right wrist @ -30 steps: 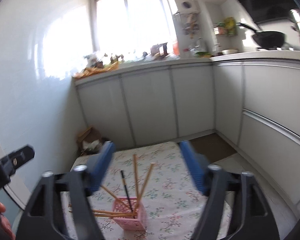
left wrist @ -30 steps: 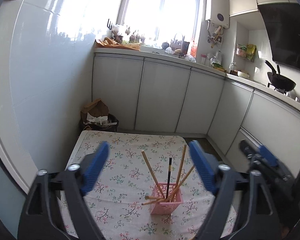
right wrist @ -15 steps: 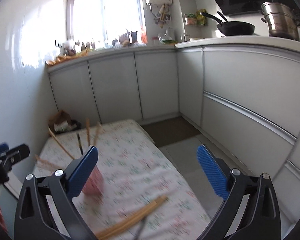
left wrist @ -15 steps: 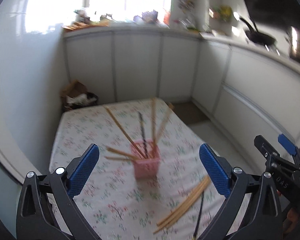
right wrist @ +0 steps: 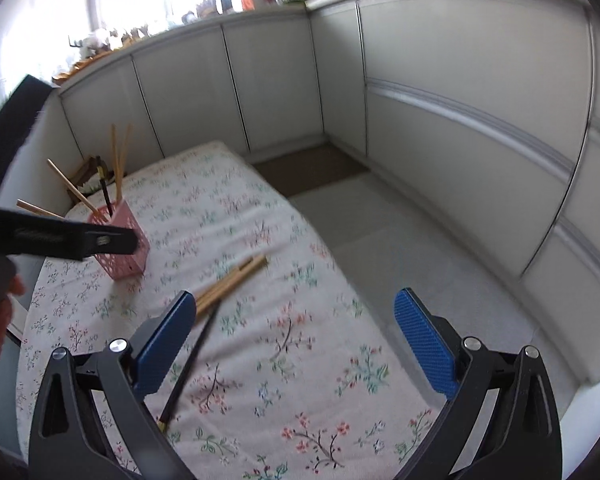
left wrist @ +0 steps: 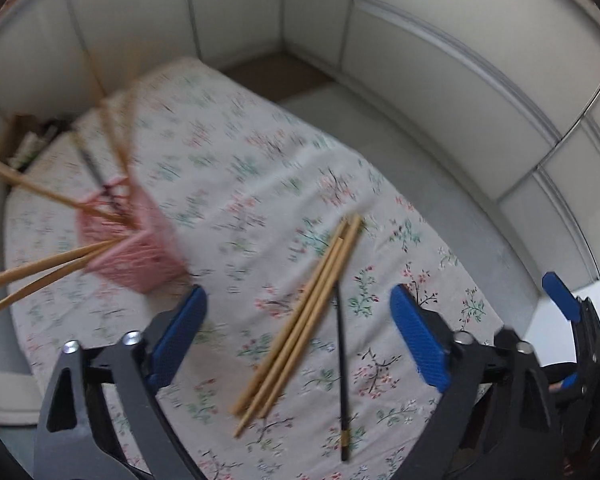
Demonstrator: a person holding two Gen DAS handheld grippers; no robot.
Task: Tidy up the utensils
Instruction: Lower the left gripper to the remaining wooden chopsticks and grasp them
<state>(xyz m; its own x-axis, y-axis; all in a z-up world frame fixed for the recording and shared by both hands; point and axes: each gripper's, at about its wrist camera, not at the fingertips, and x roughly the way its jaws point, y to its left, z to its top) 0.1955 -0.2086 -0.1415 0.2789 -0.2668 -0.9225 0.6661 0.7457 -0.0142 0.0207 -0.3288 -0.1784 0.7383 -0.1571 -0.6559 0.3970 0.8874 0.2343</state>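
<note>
A pink mesh basket (left wrist: 132, 248) (right wrist: 122, 248) stands on the floral tablecloth (left wrist: 240, 184) (right wrist: 300, 360) with several bamboo chopsticks and a black one stuck in it. A loose bundle of bamboo chopsticks (left wrist: 308, 316) (right wrist: 236, 280) and one black chopstick (left wrist: 342, 364) (right wrist: 192, 360) lie flat on the cloth. My left gripper (left wrist: 296, 296) hovers over the loose bundle, tipped steeply down, its jaws closing but touching nothing. My right gripper (right wrist: 296, 296) is wide open over bare cloth, with the loose chopsticks by its left finger. Its blue pad shows at the left wrist view's right edge.
White cabinet doors (right wrist: 460, 100) wrap around the back and right. A strip of grey floor (right wrist: 400, 248) runs beside the table's right edge. A cluttered counter (right wrist: 140, 36) sits under the window. A hand (right wrist: 0, 312) holds the left gripper's black body (right wrist: 60, 236).
Both grippers dropped and tipped down toward the table. The loose chopsticks came into view and now lie under the left gripper. The basket slid to the left of both views.
</note>
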